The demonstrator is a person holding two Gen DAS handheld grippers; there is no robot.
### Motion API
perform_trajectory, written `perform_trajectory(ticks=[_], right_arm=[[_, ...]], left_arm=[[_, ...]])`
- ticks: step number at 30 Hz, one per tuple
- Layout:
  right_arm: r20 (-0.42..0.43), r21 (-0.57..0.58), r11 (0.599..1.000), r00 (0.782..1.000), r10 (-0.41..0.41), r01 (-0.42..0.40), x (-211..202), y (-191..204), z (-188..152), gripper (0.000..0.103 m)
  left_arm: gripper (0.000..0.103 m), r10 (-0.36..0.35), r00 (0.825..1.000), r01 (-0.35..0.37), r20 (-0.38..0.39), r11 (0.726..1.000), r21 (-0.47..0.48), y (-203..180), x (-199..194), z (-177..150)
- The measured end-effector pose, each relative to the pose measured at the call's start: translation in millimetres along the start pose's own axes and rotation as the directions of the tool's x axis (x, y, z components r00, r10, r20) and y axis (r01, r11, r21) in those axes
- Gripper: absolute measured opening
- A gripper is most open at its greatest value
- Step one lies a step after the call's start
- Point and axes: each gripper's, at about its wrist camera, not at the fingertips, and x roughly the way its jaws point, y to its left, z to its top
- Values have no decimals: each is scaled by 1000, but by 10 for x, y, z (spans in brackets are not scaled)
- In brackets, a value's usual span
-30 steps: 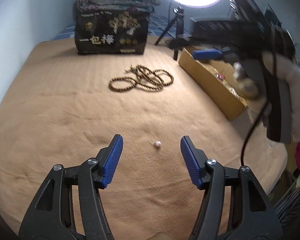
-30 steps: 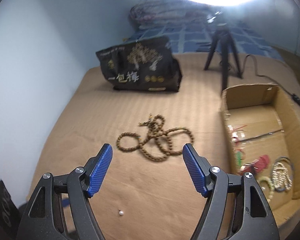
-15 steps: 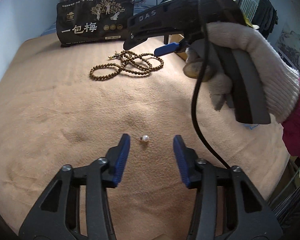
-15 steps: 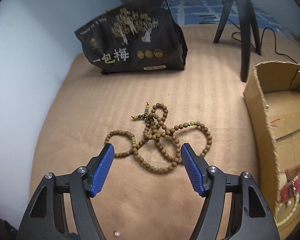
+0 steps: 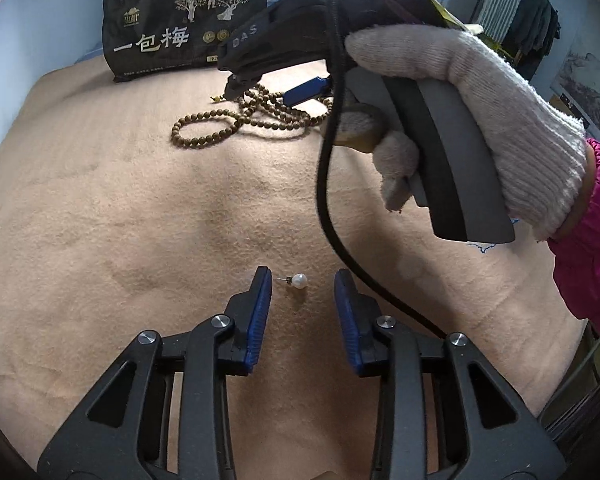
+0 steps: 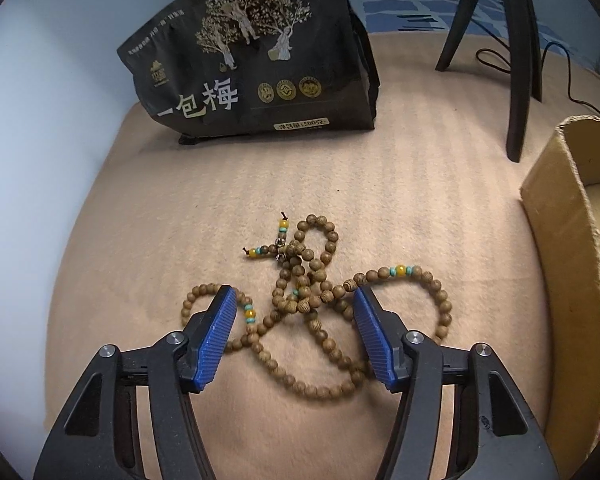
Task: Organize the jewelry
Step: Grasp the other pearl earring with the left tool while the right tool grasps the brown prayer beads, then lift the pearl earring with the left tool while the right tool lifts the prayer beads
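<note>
Left gripper (image 5: 303, 280) spread, straddling small white pearl stud earring (image 5: 299, 280); right gripper (image 6: 296, 308) spread over tangled brown wooden bead necklace (image 6: 312, 300).

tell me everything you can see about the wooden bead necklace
The wooden bead necklace is one long strand of round brown wood-grain beads with a few yellow and turquoise accents and two short tasselled ends. It lies loose in tangled, overlapping loops on the tan blanket. The open right claw straddles its middle, not yet gripping.

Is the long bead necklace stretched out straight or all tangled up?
Tangled. The wooden bead necklace lies in crossing loops on the tan blanket, strands piled over each other between the open right gripper.
</note>
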Motion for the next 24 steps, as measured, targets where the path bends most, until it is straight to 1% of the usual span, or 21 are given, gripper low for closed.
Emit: perform_trajectory(ticks=[3, 5, 7, 10, 11, 12, 13, 15, 18, 24], right_arm=[[-1, -6, 1000, 1000, -9, 9, 65, 24, 6, 60], [1, -33, 999, 999, -36, 36, 121, 81, 15, 60], [4, -84, 993, 997, -79, 79, 164, 167, 13, 60], [13, -151, 979, 990, -140, 140, 207, 269, -4, 52], [21, -165, 974, 988, -153, 154, 207, 284, -7, 44], [25, -170, 971, 986, -167, 169, 211, 290, -6, 31], [26, -183, 963, 980, -198, 199, 218, 284, -6, 27], [32, -196, 960, 980, -198, 201, 198, 277, -11, 18], [36, -195, 960, 979, -199, 203, 150, 226, -24, 11], [45, -190, 964, 982, -182, 187, 26, 202, -21, 11]], left_arm=[[28, 1, 1000, -1, -18, 1000, -8, 30, 75, -6], [28, 8, 1000, -8, -29, 1000, -7, 40, 129, -10], [22, 14, 999, -15, -34, 1000, -7, 59, 162, -14], [18, 14, 999, -14, -30, 1000, -9, 84, 174, -13], [18, 12, 999, -12, -30, 1000, -9, 89, 179, -16], [18, 11, 1000, -11, -29, 1000, -9, 94, 182, -18], [17, 12, 1000, -12, -27, 1000, -7, 93, 182, -23], [17, 21, 1000, -21, -22, 1000, 5, 81, 185, -32], [17, 28, 999, -28, -19, 1000, 10, 56, 169, -48], [16, 35, 999, -35, -17, 999, 1, 45, 93, -75]])
